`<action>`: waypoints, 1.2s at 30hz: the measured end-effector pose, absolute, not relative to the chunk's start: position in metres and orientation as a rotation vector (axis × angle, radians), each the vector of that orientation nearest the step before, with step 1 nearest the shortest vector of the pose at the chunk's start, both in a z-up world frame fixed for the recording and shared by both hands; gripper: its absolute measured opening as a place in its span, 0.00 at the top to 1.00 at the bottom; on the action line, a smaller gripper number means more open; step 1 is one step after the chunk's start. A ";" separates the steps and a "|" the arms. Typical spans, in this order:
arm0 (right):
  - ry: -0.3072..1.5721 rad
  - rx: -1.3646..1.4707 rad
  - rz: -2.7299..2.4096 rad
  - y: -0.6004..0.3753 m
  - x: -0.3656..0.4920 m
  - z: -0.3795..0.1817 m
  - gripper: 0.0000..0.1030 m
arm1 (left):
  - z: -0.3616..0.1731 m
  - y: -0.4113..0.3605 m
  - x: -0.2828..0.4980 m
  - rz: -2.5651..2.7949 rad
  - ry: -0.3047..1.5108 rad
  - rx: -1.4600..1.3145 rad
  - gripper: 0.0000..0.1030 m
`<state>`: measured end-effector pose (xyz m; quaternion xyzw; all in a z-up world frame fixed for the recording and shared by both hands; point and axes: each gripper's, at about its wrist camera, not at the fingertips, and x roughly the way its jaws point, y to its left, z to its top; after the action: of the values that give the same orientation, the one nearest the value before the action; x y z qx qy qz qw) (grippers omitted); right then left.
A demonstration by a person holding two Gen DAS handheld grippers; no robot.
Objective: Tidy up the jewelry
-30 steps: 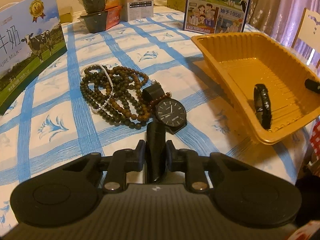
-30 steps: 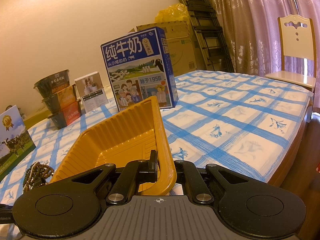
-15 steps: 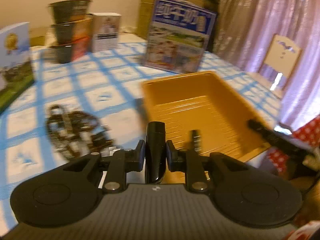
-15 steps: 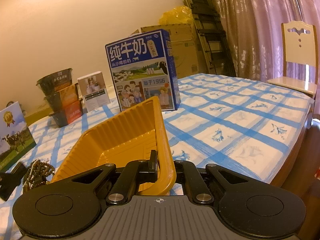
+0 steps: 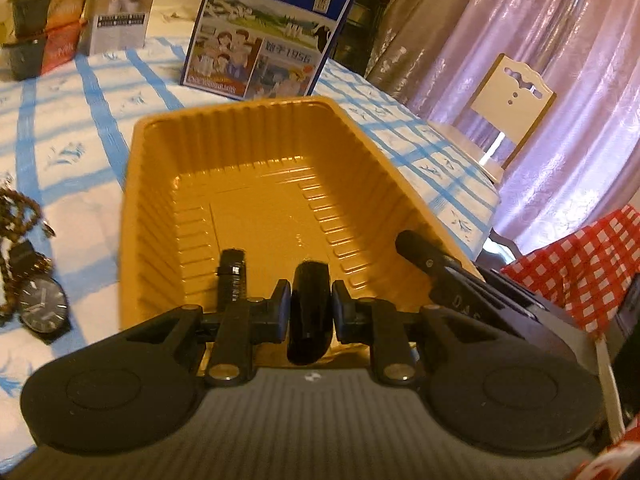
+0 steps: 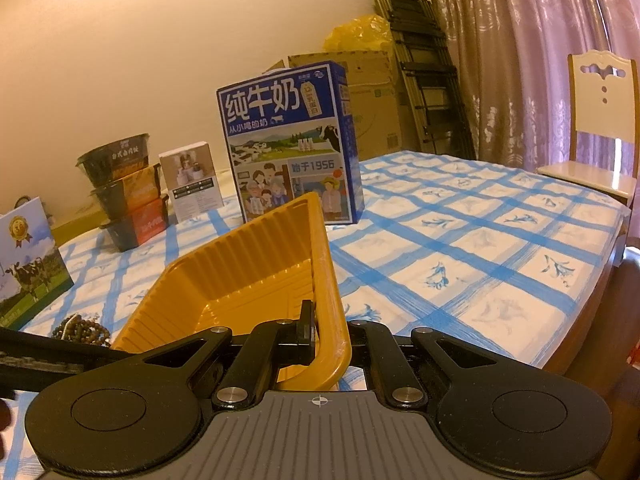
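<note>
My left gripper (image 5: 310, 304) is shut on a black bracelet (image 5: 310, 320) and holds it over the near end of the yellow tray (image 5: 240, 184). Another black band (image 5: 232, 276) stands inside the tray by its near wall. A black watch (image 5: 44, 306) and brown bead strands (image 5: 16, 216) lie on the cloth left of the tray. My right gripper (image 6: 332, 336) is shut on the tray's near right rim (image 6: 332, 320); it also shows in the left wrist view (image 5: 424, 260). The beads (image 6: 82, 330) show at lower left in the right wrist view.
A blue milk carton (image 5: 272, 28) stands behind the tray, with a white box (image 5: 120, 12) and stacked bowls (image 6: 124, 188) to its left. Another milk box (image 6: 28, 268) stands far left. A chair (image 5: 508, 104) is at the table's right edge.
My left gripper has carried the black bracelet from beside the watch and beads rightward to over the tray. My right gripper has kept its hold on the tray rim.
</note>
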<state>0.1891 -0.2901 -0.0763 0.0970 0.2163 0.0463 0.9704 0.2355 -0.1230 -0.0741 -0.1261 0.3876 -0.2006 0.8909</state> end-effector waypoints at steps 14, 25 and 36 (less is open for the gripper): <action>0.437 0.198 0.094 -0.291 0.189 -0.077 0.95 | -0.082 -0.128 0.237 -0.404 0.789 -0.290 0.78; 0.439 0.200 0.095 -0.291 0.189 -0.077 0.95 | -0.045 -0.074 0.204 -0.312 0.671 -0.264 0.76; 0.439 0.200 0.095 -0.292 0.189 -0.077 0.95 | -0.070 -0.007 0.194 -0.082 0.723 -0.171 0.76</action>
<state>0.1895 -0.2917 -0.0774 0.0988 0.2175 0.0469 0.9699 0.1942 -0.0069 -0.0701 -0.0834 0.3531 -0.0402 0.9310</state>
